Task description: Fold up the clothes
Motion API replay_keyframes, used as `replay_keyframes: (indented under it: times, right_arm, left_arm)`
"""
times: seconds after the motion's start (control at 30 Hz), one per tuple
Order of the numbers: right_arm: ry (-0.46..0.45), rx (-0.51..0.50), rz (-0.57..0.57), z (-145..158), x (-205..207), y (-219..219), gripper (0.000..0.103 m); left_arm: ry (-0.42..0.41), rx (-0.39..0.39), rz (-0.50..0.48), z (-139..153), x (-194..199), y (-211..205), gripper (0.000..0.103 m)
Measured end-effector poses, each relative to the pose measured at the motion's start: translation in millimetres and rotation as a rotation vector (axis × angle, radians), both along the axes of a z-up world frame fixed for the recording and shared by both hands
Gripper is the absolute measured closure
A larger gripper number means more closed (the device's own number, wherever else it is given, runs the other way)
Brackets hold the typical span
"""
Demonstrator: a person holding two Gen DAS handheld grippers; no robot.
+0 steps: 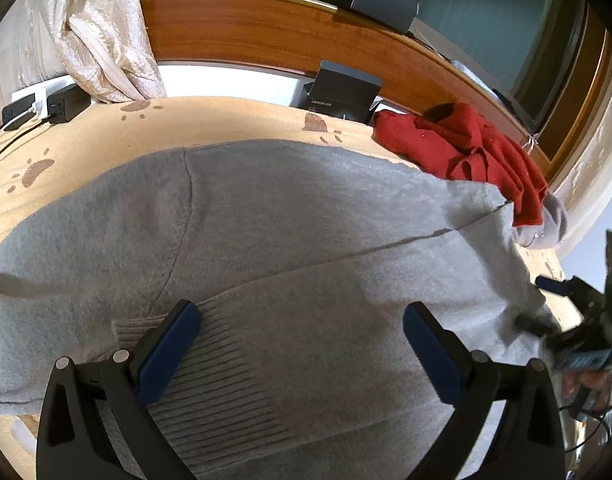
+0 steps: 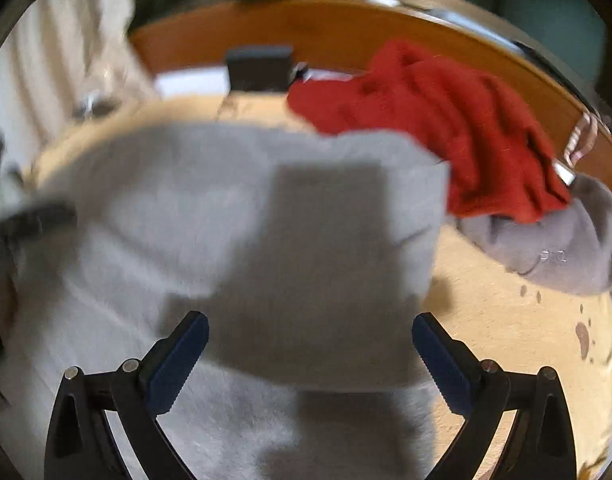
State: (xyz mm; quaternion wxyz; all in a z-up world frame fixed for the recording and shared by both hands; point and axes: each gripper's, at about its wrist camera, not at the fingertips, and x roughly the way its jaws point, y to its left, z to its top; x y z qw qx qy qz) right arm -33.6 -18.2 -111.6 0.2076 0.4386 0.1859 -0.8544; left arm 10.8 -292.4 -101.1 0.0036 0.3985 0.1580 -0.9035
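Centrally, a grey sweater [image 1: 290,232] lies spread over a tan paw-print blanket [image 1: 234,124], one sleeve laid across its body, ribbed cuff at lower centre. Both the left gripper [image 1: 302,332] and right gripper [image 2: 309,340] hover just above it, jaws wide apart, holding nothing. Judging by this, folding looks midway; any next fold needs a firm pinch on an edge. A crumpled red garment [image 1: 465,152] sits upper right.
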Motion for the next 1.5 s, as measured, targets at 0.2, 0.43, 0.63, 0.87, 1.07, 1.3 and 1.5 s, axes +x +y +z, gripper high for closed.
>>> replay_keyframes:
  times: [0.2,0.43,0.63,0.87,1.07,1.3,1.5]
  right_arm:
    - [-0.058,0.013,0.049,-6.9,5.5,21.0,0.000]
    - [-0.012,-0.163,0.056,36.4,5.1,-0.5,0.000]
    - [-0.072,-0.137,0.089,14.5,-13.6,-55.7,0.000]
    - [-0.093,-0.098,0.096,-1.1,-10.3,-61.3,0.000]
    - [-0.052,-0.142,0.101,8.0,-1.0,-55.4,0.000]
    - [-0.036,-0.122,0.154,-1.2,-3.1,-98.7,0.000]
    - [-0.043,-0.097,0.172,-14.0,6.6,-98.5,0.000]
  left_arm:
    - [-0.018,-0.038,-0.015,-1.2,-1.3,5.8,0.001]
    - [-0.030,-0.001,0.011,6.3,4.8,5.0,0.000]
    - [-0.029,-0.053,-0.015,-0.1,4.0,10.6,0.000]
    - [-0.030,-0.070,-0.039,-1.6,4.4,10.9,0.001]
    - [-0.040,-0.093,-0.039,-2.0,2.7,14.9,0.001]
    - [-0.039,-0.055,0.017,3.7,7.9,8.7,0.000]
    - [-0.076,-0.139,0.033,-1.1,5.3,11.0,0.001]
